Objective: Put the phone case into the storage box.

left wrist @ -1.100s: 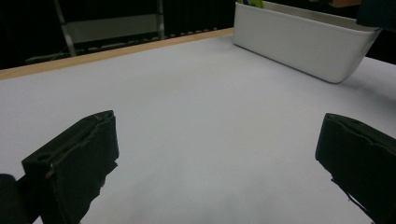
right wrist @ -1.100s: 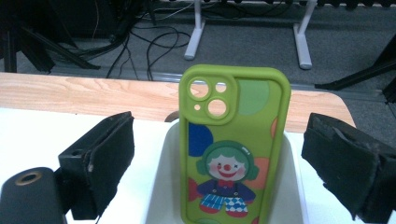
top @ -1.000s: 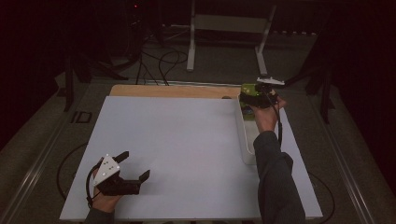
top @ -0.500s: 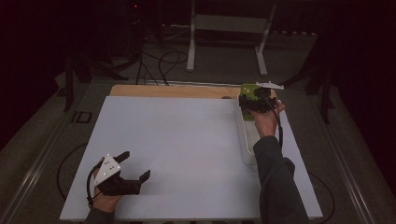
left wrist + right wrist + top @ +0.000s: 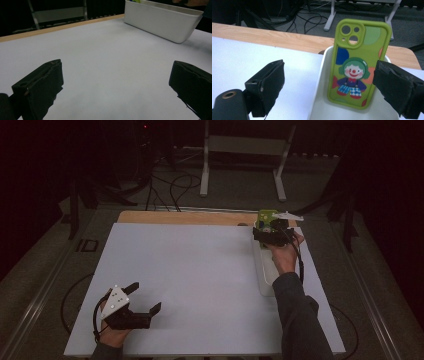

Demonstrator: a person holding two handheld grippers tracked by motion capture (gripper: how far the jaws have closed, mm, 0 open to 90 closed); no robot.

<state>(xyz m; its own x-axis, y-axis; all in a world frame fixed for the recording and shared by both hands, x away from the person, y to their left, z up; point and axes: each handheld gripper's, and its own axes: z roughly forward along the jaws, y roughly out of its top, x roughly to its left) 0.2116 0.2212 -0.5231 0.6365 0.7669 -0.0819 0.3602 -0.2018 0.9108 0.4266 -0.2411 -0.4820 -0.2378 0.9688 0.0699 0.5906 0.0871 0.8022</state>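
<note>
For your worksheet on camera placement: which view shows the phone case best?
The right gripper view: the phone case stands large in the bin, its clown print plain. The high view shows a small green patch; the left gripper view, a sliver at the bin's rim.

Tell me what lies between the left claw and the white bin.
Nothing: the high view shows only bare white table between the left claw and the white bin, which holds the green phone case.

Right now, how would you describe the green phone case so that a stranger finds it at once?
On the white table, find the long white plastic bin at the far right. The bright green phone case leans at its far end, marked by a printed clown with green hair.
</note>
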